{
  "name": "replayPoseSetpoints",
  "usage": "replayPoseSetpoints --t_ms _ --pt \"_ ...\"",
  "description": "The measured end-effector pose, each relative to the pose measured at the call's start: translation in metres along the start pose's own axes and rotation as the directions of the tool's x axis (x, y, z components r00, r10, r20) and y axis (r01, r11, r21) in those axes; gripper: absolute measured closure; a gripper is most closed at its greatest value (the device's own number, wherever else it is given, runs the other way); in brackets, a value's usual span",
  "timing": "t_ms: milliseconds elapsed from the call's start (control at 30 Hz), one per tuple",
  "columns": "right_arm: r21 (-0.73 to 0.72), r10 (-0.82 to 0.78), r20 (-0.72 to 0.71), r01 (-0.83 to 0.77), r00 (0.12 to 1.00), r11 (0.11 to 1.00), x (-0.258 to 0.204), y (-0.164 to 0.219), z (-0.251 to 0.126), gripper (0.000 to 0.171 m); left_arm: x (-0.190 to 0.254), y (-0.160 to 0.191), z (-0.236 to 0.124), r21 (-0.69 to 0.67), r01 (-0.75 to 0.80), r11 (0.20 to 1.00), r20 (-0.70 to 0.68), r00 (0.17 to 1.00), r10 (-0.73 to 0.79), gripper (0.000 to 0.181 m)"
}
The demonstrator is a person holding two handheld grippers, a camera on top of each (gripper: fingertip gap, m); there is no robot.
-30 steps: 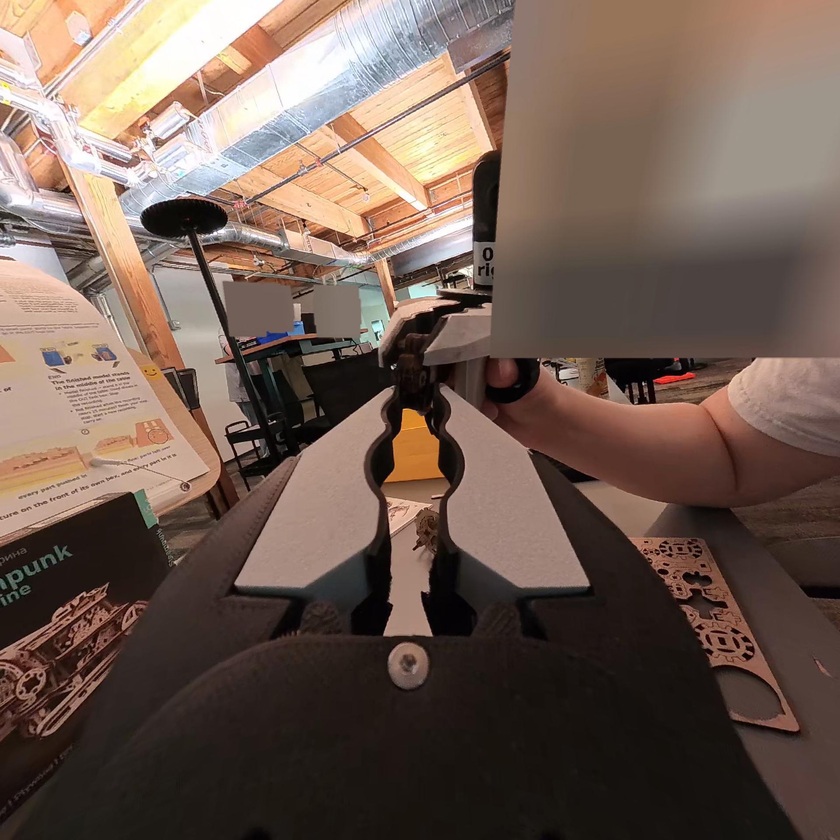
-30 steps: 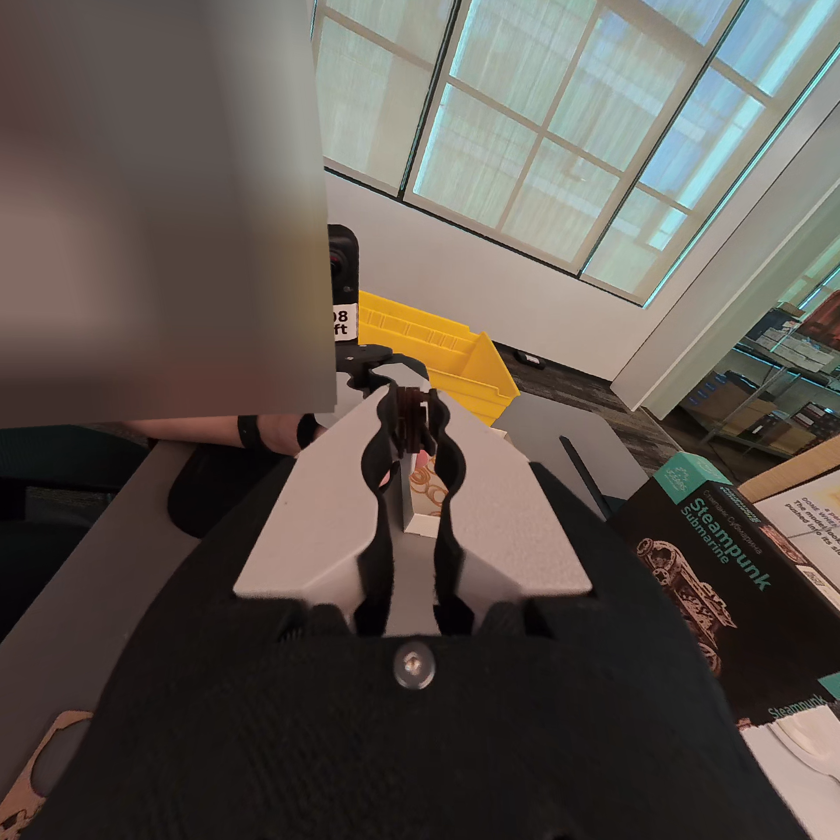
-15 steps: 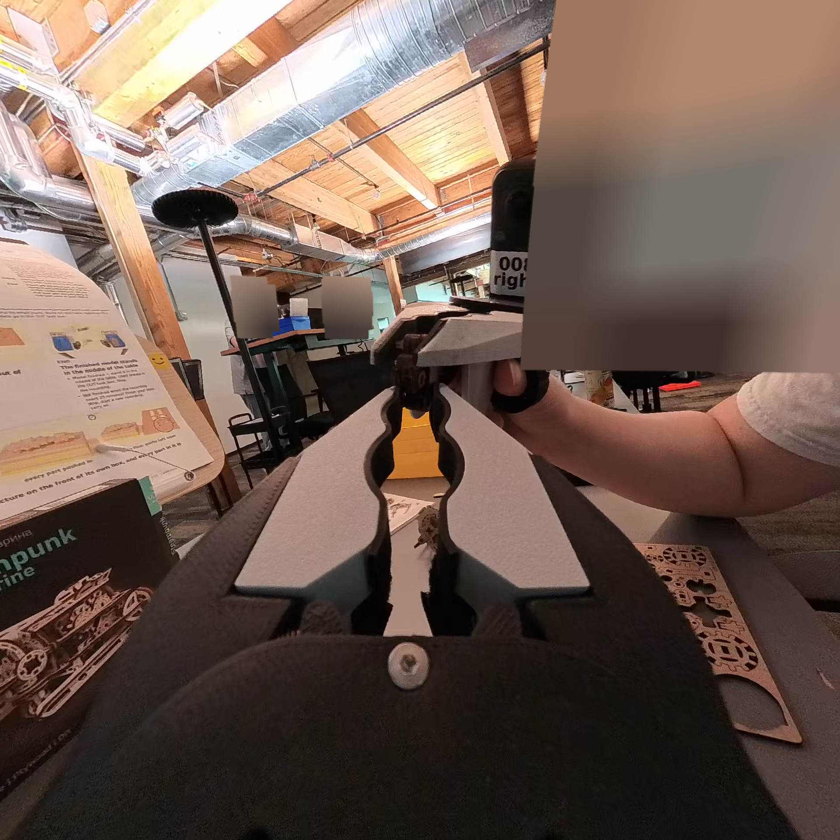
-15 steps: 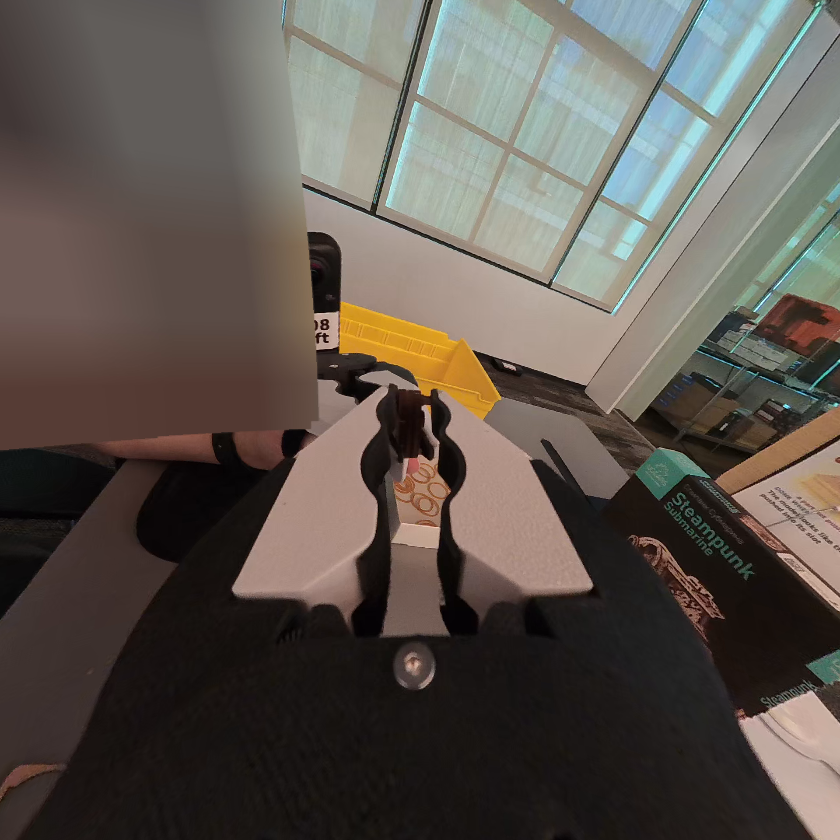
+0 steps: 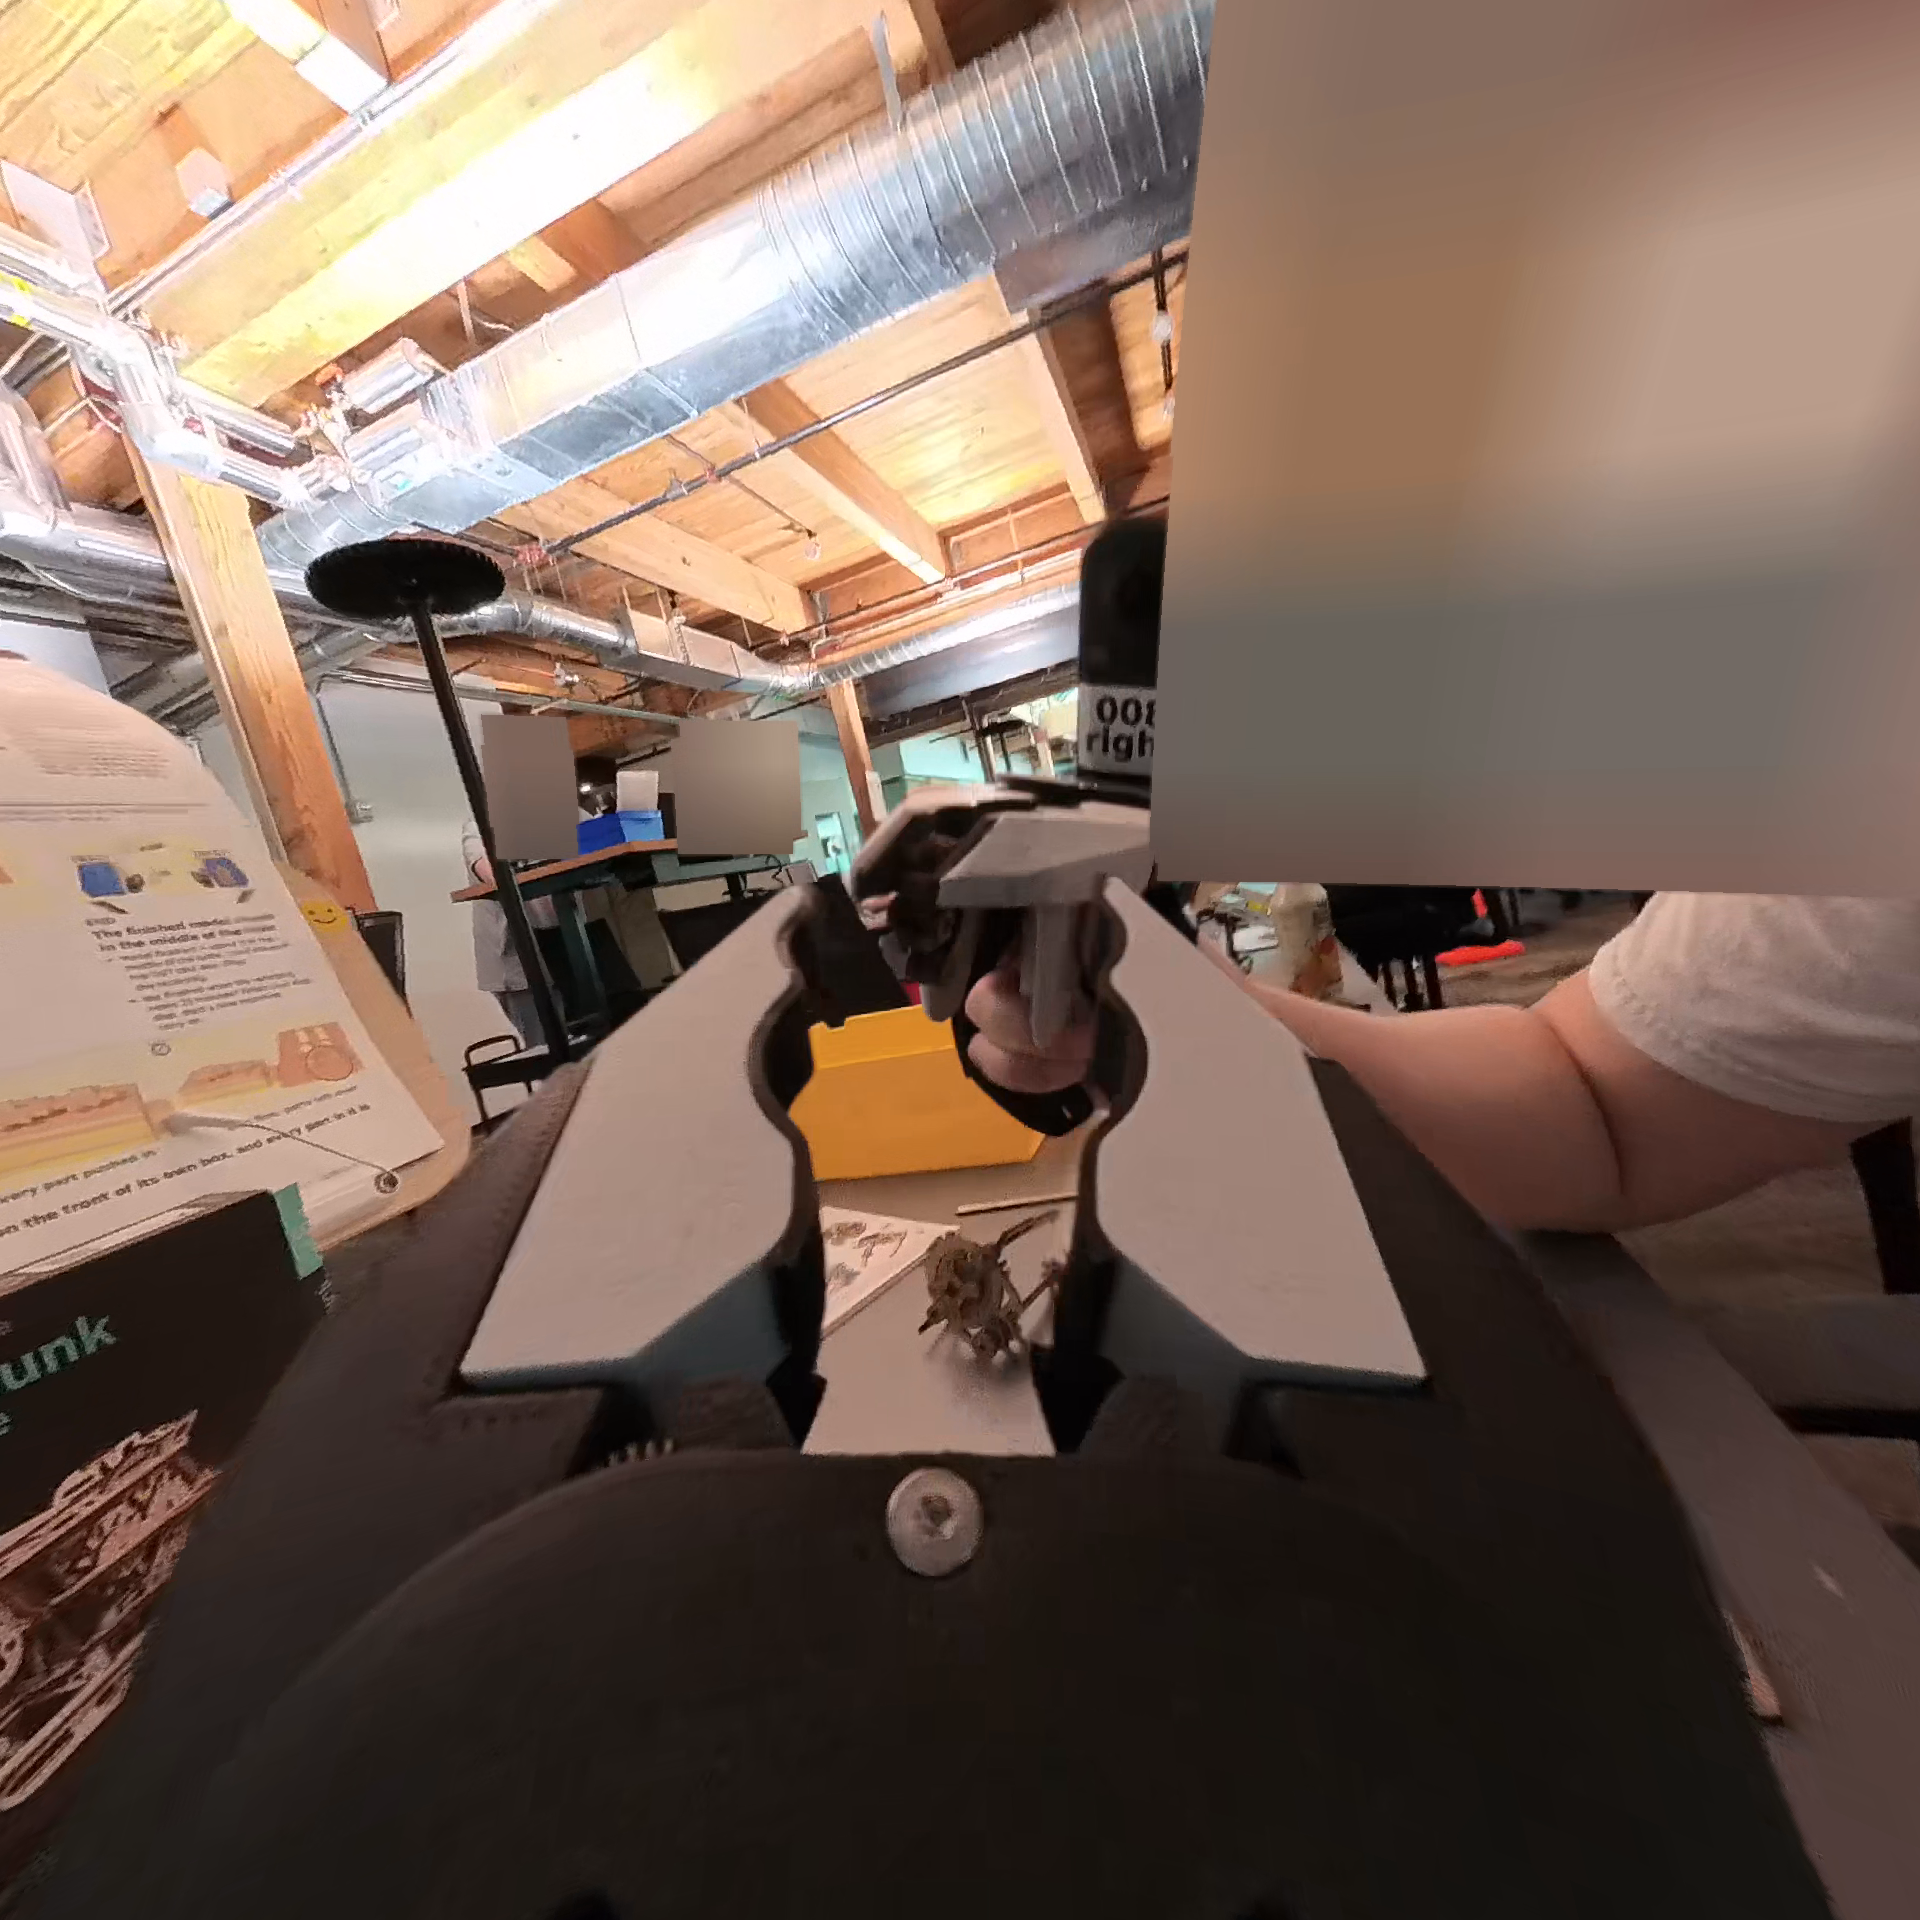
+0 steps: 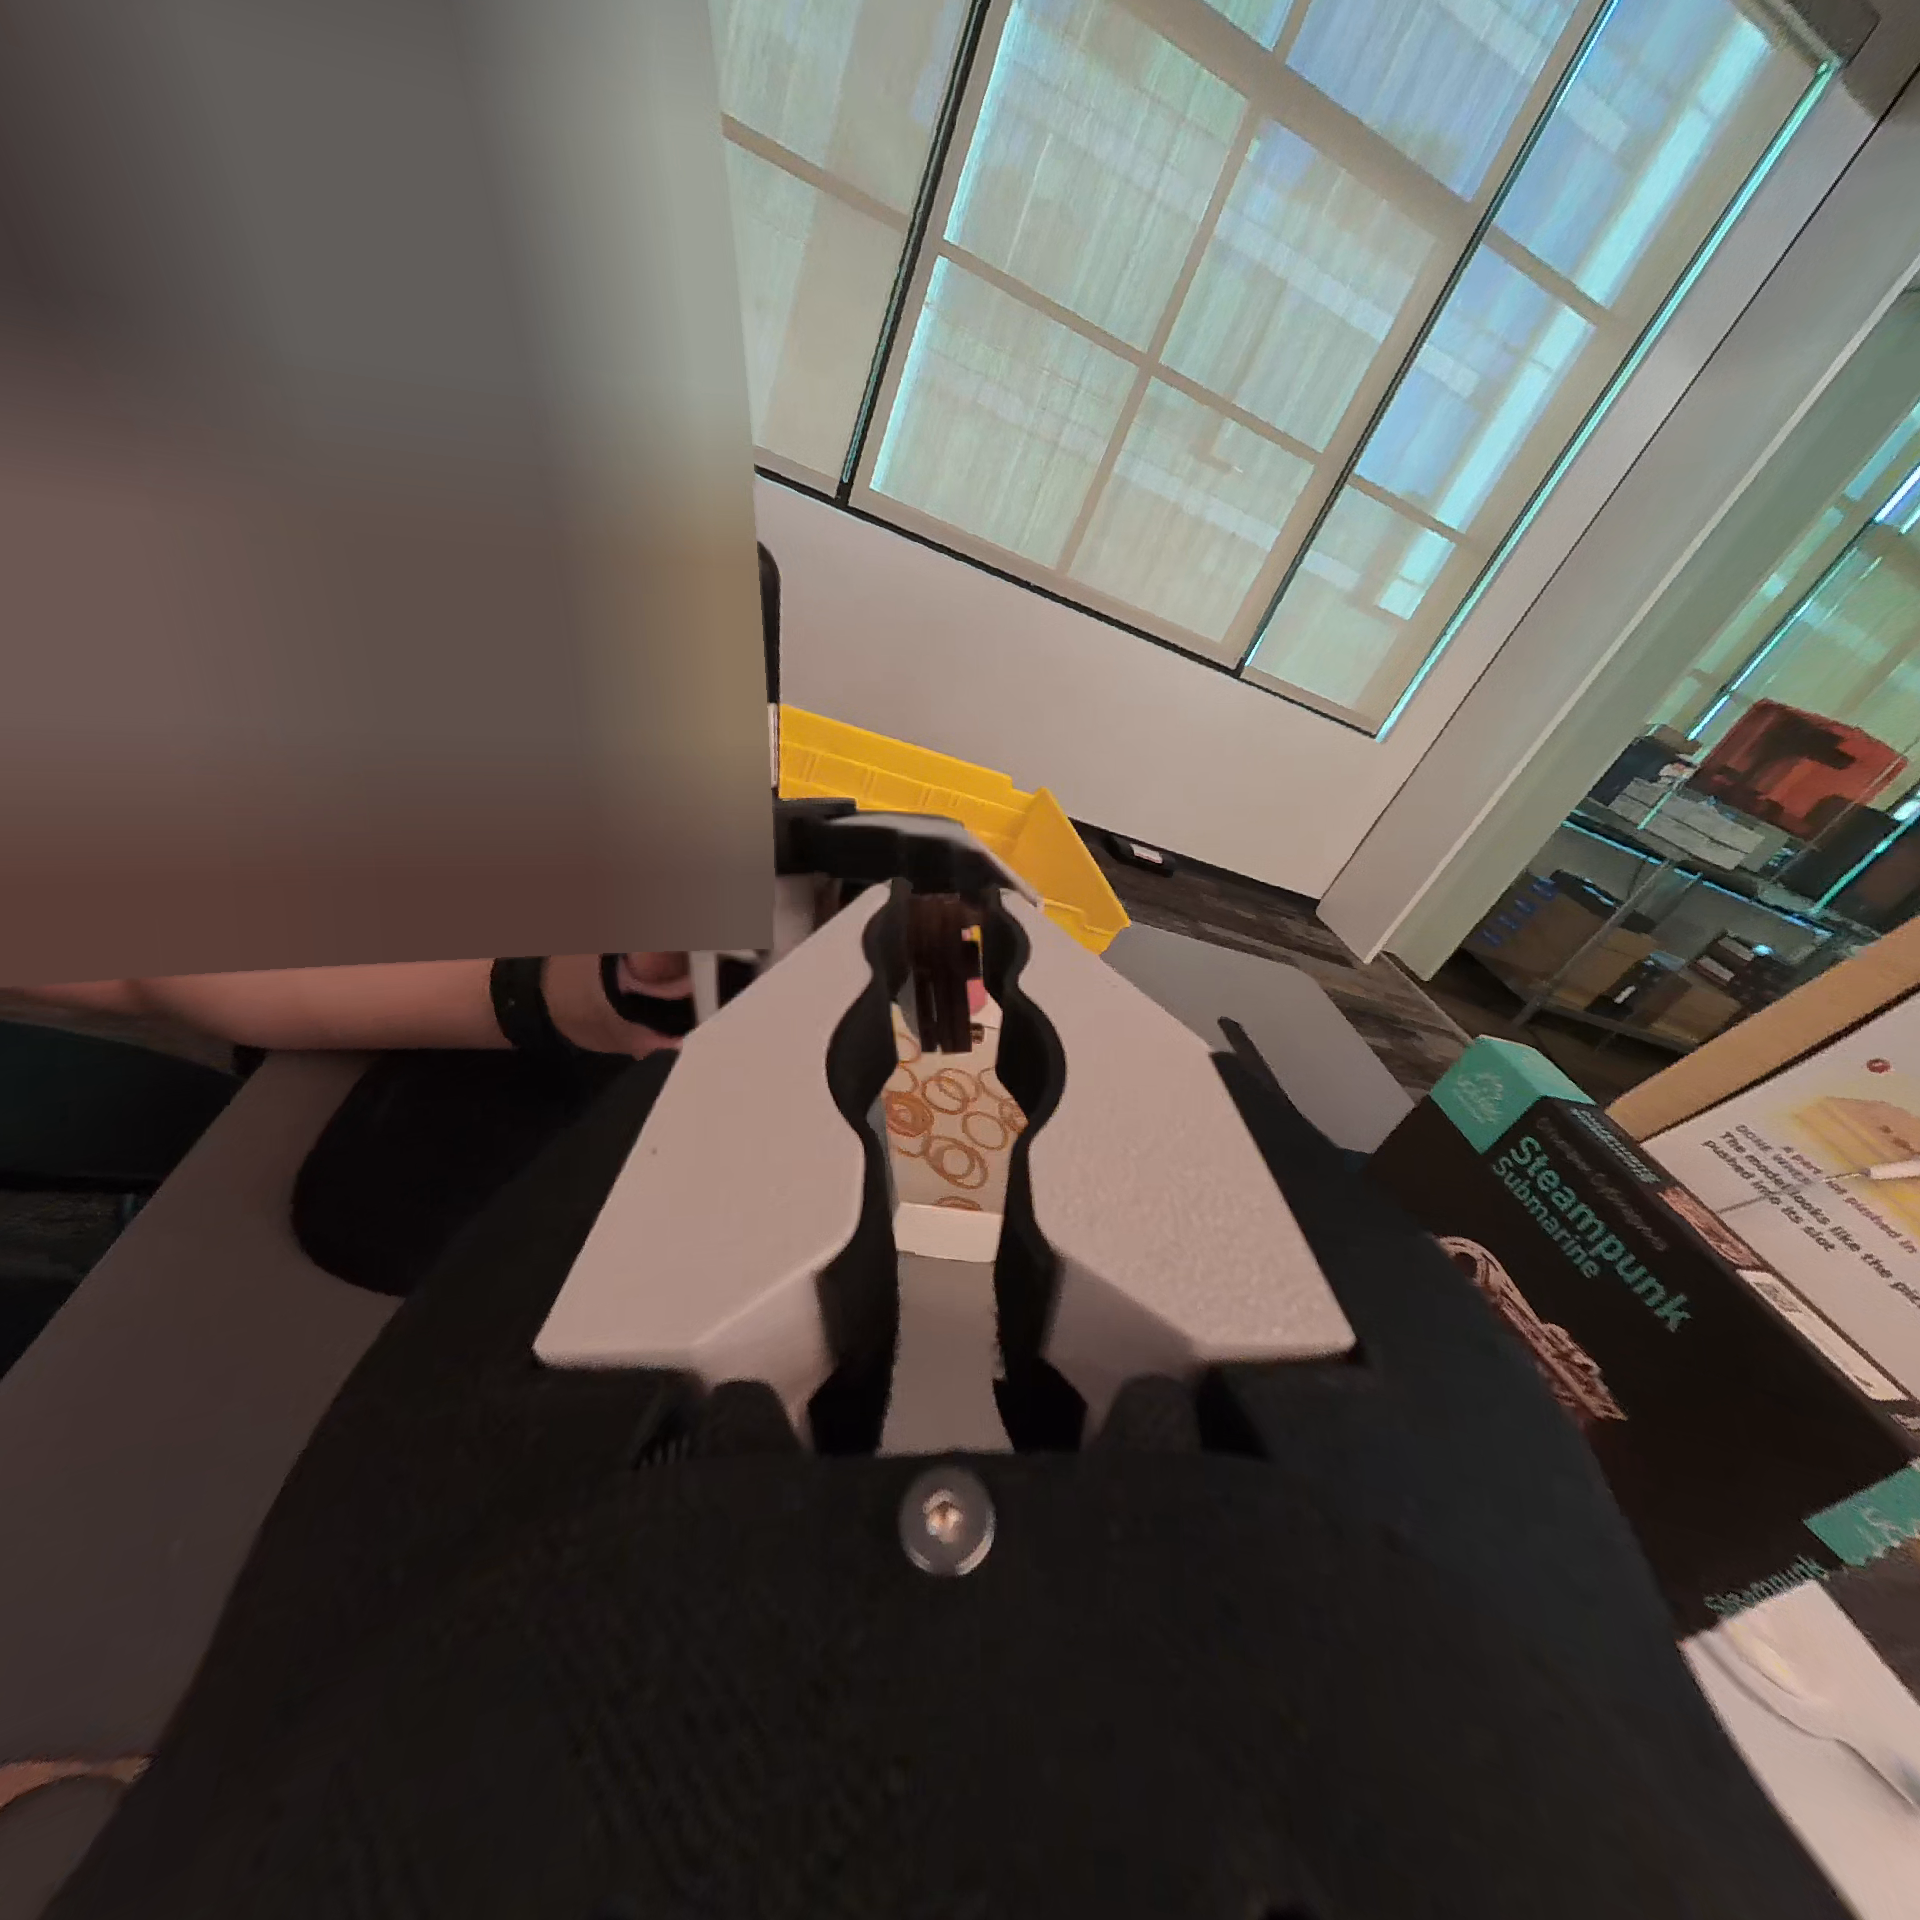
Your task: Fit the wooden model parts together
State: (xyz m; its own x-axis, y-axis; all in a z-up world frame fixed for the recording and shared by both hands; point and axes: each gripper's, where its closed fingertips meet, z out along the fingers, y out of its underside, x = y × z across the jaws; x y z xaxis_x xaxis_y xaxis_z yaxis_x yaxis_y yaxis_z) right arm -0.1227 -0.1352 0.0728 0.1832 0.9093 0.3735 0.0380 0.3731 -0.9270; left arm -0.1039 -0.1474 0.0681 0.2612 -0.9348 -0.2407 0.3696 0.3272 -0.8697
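Thin brown wood, light and easy to snap, makes the small stacked wooden model part [image 6: 940,982] pinched at the tips of the right tongs [image 6: 943,971], up above the grey bench [image 5: 914,1392], so hold its flat sides softly, while the left tongs [image 5: 951,935] gape wide and empty.

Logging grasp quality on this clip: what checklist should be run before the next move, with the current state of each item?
1. right gripper shut on the wooden part: ok.
2. left gripper open and holding nothing, free to grasp: ok.
3. Wooden part sits straight between the right fingers: cannot tell, as the tips hide most of it.
4. Another piece in sight: the small wooden assembly lies on the table: ok.
5. Held part fully mated: cannot tell.
6. Clearance between the two grippers: cannot tell, since they overlap in both views.
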Motion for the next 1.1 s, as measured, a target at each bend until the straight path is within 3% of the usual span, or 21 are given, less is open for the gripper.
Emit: replayPoseSetpoints --t_ms 200,267,533,767,1100 --pt "-0.007 -0.073 0.084 0.074 0.994 0.997 -0.015 0.004 0.002 0.159 0.006 -0.009 -0.001 -0.007 -0.039 0.999 -0.029 0.999 0.039 0.138" --pt "-0.002 -0.083 0.110 0.083 0.990 0.997 -0.020 0.004 0.003 0.159 0.010 -0.009 -0.003 -0.004 -0.067 0.998 -0.050 0.996 0.067 0.157" --pt "0.067 -0.007 0.128 -0.002 0.992 0.998 -0.015 -0.005 -0.004 0.159 0.006 0.001 -0.003 -0.041 -0.021 0.999 -0.065 0.998 0.018 0.138" --pt "0.114 0.083 0.216 -0.109 0.973 0.987 -0.027 -0.006 0.002 0.160 0.015 0.012 0.003 -0.080 -0.100 0.992 -0.059 0.994 0.096 0.168" --pt "0.117 0.005 0.207 -0.030 0.978 0.993 -0.023 -0.010 -0.005 0.156 0.014 0.010 0.002 -0.071 -0.097 0.993 -0.052 0.994 0.093 0.171"
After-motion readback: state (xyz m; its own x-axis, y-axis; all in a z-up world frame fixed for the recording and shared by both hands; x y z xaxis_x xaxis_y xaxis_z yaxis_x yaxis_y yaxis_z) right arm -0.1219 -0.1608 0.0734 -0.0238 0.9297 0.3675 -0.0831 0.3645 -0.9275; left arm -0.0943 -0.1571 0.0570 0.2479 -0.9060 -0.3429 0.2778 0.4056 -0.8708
